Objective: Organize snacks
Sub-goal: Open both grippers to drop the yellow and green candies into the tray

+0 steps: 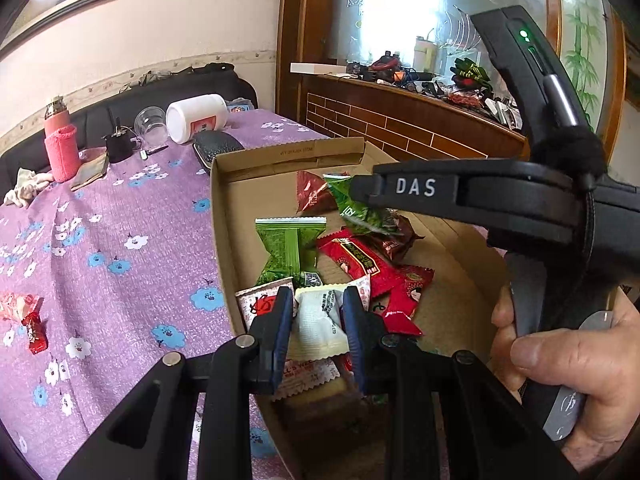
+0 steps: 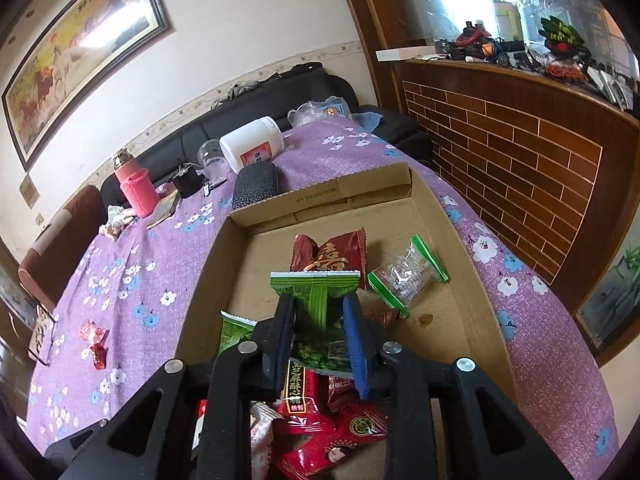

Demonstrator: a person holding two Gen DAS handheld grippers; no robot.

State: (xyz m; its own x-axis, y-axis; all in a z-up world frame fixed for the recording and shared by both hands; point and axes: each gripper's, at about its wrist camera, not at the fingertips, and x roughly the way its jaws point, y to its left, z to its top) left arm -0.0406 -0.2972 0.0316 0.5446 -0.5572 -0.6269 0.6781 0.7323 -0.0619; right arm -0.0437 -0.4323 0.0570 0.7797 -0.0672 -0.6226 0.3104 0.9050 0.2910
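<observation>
An open cardboard box (image 1: 224, 216) (image 2: 472, 280) lies on the purple flowered tablecloth and holds several wrapped snacks in red, green and dark red. My left gripper (image 1: 318, 320) is shut on a white packet (image 1: 318, 326) above the box's near end. My right gripper (image 2: 318, 312) (image 1: 354, 194), held in a hand (image 1: 580, 364), hangs over the box's middle. A green packet (image 2: 316, 308) (image 1: 360, 212) sits between its blue pads, blurred in the left wrist view; the pads look slightly apart from it. Another green packet (image 1: 290, 248) lies in the box.
Two loose red sweets (image 1: 28, 320) (image 2: 96, 344) lie on the cloth left of the box. Beyond the box stand a black case (image 1: 218, 146), a tipped white jar (image 1: 196, 116), a clear cup and a pink bottle (image 1: 60, 148). A wooden counter (image 2: 520, 152) rises at the right.
</observation>
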